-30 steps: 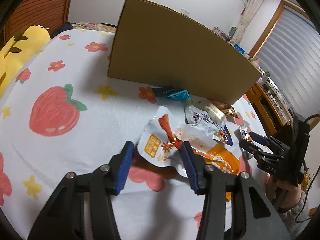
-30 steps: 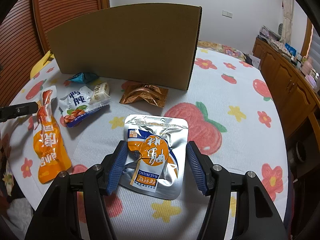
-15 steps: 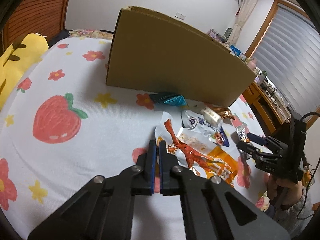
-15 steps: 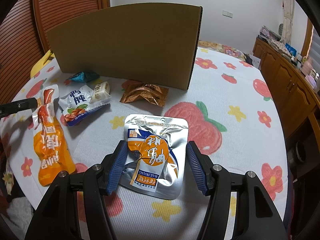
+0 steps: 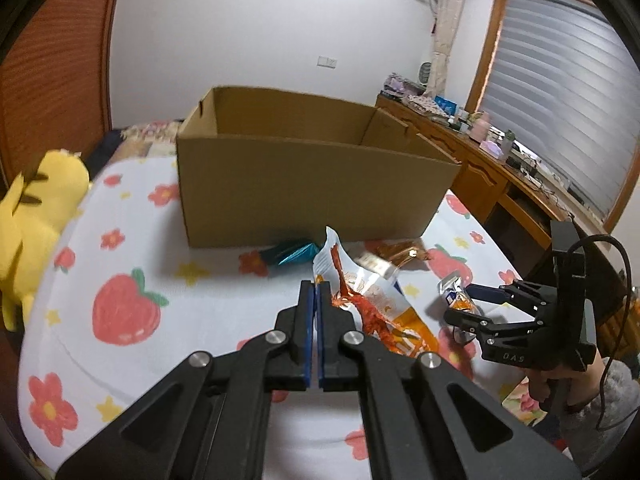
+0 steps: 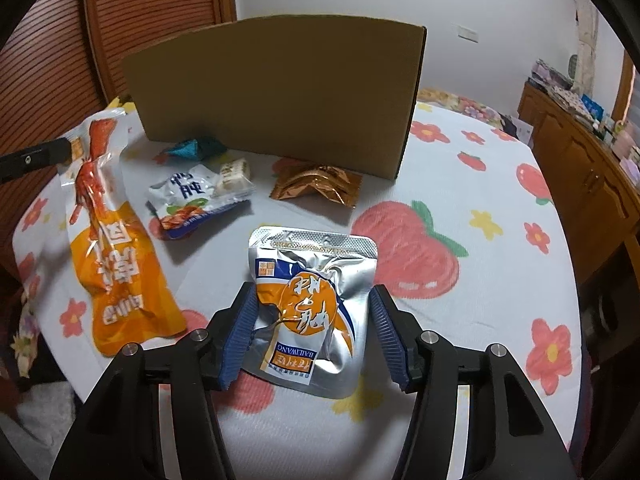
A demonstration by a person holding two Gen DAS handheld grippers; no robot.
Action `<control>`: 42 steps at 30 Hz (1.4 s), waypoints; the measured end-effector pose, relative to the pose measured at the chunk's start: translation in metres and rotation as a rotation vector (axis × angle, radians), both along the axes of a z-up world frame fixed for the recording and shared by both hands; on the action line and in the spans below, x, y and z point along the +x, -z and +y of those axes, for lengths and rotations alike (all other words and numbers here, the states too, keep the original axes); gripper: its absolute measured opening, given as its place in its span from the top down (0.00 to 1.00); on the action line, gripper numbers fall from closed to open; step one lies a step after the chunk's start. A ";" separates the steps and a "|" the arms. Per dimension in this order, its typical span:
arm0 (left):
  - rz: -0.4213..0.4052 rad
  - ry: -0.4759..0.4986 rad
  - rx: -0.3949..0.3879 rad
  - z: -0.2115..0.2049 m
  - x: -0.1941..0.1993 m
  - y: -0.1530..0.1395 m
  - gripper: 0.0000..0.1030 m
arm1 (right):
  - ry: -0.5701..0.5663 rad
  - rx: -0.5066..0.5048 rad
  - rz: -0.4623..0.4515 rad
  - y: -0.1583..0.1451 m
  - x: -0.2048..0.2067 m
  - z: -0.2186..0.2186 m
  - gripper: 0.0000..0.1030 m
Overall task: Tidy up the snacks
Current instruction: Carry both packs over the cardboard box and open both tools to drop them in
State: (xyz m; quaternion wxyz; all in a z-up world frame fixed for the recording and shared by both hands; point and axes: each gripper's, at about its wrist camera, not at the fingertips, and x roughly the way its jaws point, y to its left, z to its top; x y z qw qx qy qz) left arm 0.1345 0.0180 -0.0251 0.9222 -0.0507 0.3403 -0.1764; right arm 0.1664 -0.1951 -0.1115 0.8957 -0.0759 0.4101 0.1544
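The silver foil pouch (image 6: 310,308) lay flat on the bed, long way toward 12 o'clock, between the right gripper (image 6: 312,336) jaws – closing, not yet squeezing. The left gripper (image 5: 316,300) – clenched on the orange packet (image 6: 112,248) at 10 o'clock.

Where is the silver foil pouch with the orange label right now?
In the right wrist view the silver foil pouch lies low centre on the tablecloth, between the closing right gripper jaws, nearer than the cardboard box.

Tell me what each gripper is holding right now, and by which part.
The left gripper is shut on the orange snack pouch, pinching its clear top edge. The right gripper is closing around the silver pouch, not yet gripping.
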 end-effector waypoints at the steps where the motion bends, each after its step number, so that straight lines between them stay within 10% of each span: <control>1: -0.010 0.006 0.002 -0.002 -0.001 -0.004 1.00 | -0.001 0.005 -0.007 -0.002 -0.001 0.000 0.44; 42: -0.377 0.038 0.139 -0.035 0.032 -0.164 1.00 | -0.043 0.066 -0.311 -0.143 -0.004 0.006 0.43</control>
